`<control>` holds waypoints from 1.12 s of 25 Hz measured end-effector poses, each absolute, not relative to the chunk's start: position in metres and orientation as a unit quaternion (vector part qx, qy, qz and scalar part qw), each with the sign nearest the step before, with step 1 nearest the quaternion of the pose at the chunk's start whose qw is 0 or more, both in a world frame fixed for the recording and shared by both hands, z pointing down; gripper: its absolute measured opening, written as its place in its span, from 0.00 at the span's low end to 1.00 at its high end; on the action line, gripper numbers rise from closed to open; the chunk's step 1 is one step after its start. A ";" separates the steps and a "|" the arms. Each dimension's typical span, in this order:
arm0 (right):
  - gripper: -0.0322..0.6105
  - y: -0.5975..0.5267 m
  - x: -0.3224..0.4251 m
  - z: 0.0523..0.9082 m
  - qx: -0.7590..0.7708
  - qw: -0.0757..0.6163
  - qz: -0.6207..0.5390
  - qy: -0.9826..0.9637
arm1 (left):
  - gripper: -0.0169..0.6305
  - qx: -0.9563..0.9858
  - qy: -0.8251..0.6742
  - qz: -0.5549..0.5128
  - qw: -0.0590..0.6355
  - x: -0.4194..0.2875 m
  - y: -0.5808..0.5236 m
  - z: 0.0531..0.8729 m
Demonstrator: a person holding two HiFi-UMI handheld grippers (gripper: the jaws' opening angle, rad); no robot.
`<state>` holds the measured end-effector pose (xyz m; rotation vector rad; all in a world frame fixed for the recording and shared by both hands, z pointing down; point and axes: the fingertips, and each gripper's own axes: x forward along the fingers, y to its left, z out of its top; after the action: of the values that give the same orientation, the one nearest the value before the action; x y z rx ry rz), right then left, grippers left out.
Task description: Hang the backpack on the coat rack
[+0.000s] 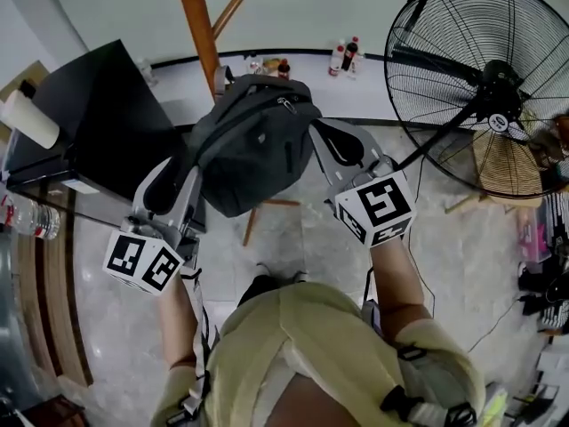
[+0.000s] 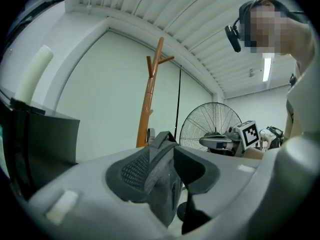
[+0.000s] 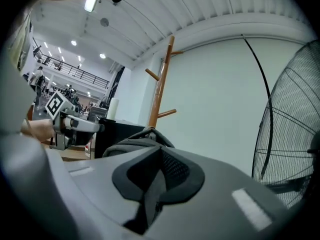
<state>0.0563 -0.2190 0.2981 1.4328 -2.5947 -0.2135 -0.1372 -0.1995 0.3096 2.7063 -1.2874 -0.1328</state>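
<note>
Two grippers, both clamped on the backpack. My left gripper pinches grey fabric on its left side; my right gripper is closed tight on a thin strip at its right side. Backpack is held up between them, just before the wooden coat rack, not yet hung.

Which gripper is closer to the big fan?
Right. The right gripper holds the backpack's side nearest the fan; the left gripper holds its far side, by the black cabinet.
</note>
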 end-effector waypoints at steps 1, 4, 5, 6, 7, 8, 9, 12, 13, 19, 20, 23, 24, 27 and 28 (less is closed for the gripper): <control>0.05 -0.216 0.058 0.299 0.483 0.076 -0.068 -0.870 | 0.25 0.900 -0.428 -0.041 0.069 -0.136 -0.198 0.309; 0.05 -0.208 0.061 0.299 0.484 0.058 -0.060 -0.871 | 0.25 0.901 -0.427 -0.035 0.068 -0.131 -0.194 0.308; 0.05 -0.206 0.063 0.299 0.486 0.056 -0.058 -0.870 | 0.24 0.901 -0.426 -0.033 0.068 -0.129 -0.193 0.307; 0.05 -0.203 0.064 0.299 0.491 0.054 -0.055 -0.868 | 0.25 0.902 -0.426 -0.031 0.067 -0.128 -0.192 0.307; 0.05 -0.201 0.066 0.300 0.496 0.051 -0.050 -0.865 | 0.25 0.902 -0.426 -0.028 0.067 -0.127 -0.191 0.307; 0.05 -0.198 0.068 0.301 0.501 0.049 -0.045 -0.863 | 0.25 0.901 -0.427 -0.026 0.066 -0.127 -0.190 0.308; 0.05 -0.196 0.069 0.302 0.506 0.047 -0.039 -0.860 | 0.24 0.900 -0.429 -0.024 0.066 -0.128 -0.189 0.308; 0.05 -0.192 0.072 0.307 0.512 0.039 -0.013 -0.858 | 0.25 0.896 -0.439 -0.022 0.068 -0.132 -0.186 0.311; 0.05 -0.190 0.072 0.308 0.509 0.034 -0.004 -0.860 | 0.24 0.894 -0.443 -0.020 0.068 -0.133 -0.185 0.312; 0.05 -0.182 0.064 0.312 0.492 0.003 0.045 -0.869 | 0.24 0.883 -0.464 -0.029 0.063 -0.140 -0.181 0.313; 0.05 -0.182 0.062 0.313 0.493 0.006 0.044 -0.869 | 0.24 0.884 -0.463 -0.028 0.064 -0.140 -0.180 0.314; 0.05 -0.181 0.059 0.316 0.496 0.014 0.042 -0.867 | 0.24 0.886 -0.458 -0.022 0.068 -0.137 -0.180 0.317; 0.05 -0.181 0.059 0.315 0.496 0.011 0.047 -0.867 | 0.24 0.886 -0.458 -0.022 0.068 -0.136 -0.180 0.318; 0.05 -0.180 0.058 0.310 0.491 -0.008 0.061 -0.869 | 0.24 0.885 -0.460 -0.022 0.067 -0.136 -0.181 0.320; 0.05 -0.179 0.058 0.308 0.491 -0.010 0.060 -0.869 | 0.24 0.884 -0.462 -0.022 0.066 -0.135 -0.181 0.319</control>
<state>0.0578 -0.1793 0.3084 1.5510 -2.7484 0.1894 -0.1353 -0.1810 0.3194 2.6669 -1.3925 -0.0662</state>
